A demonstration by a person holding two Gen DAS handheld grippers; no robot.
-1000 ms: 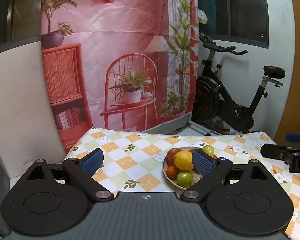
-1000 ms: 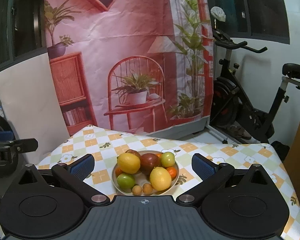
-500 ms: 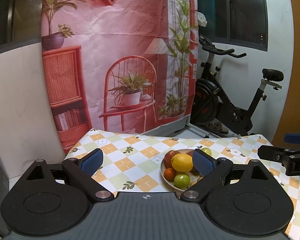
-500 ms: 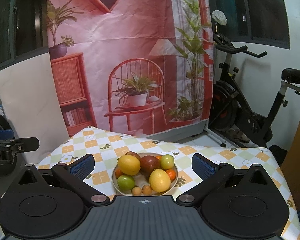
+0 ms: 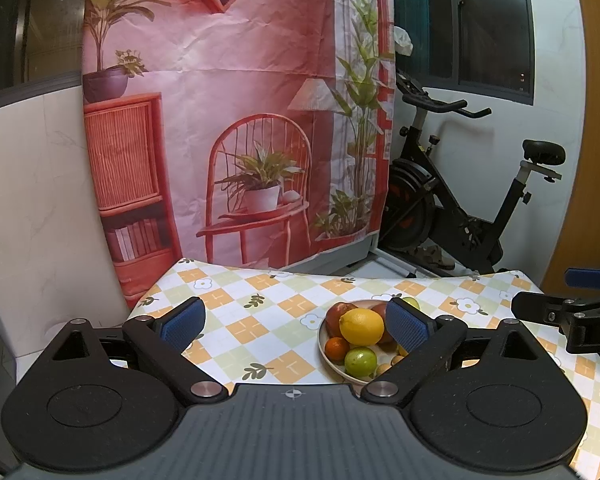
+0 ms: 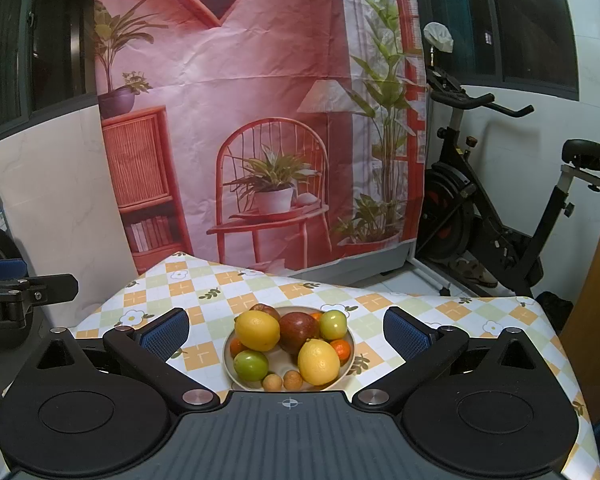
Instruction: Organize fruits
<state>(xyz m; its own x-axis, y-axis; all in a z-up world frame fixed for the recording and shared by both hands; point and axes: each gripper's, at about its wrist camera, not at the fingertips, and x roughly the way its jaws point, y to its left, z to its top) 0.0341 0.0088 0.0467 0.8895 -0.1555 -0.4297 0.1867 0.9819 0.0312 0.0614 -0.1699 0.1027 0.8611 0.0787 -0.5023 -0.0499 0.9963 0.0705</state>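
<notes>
A beige bowl [image 6: 350,354] full of fruit stands on the checked tablecloth [image 6: 220,280]. It holds two lemons [image 6: 257,330] [image 6: 318,361], a dark red apple [image 6: 299,331], green fruits [image 6: 251,365], small oranges and two small brown fruits [image 6: 273,382]. My right gripper [image 6: 287,332] is open, raised above the near side of the bowl. In the left wrist view the bowl [image 5: 325,354] lies right of centre, and my left gripper [image 5: 294,322] is open with its right finger in front of the fruit. Neither gripper holds anything.
A printed pink backdrop [image 6: 260,120] hangs behind the table. An exercise bike [image 6: 500,220] stands on the floor at the right. The table's right edge [image 6: 556,340] borders a wooden door. The other gripper shows at the side of each view [image 5: 568,312] [image 6: 20,296].
Both grippers have pulled back and risen a little, so the bowl looks smaller and lower in both views. Both stay open.
</notes>
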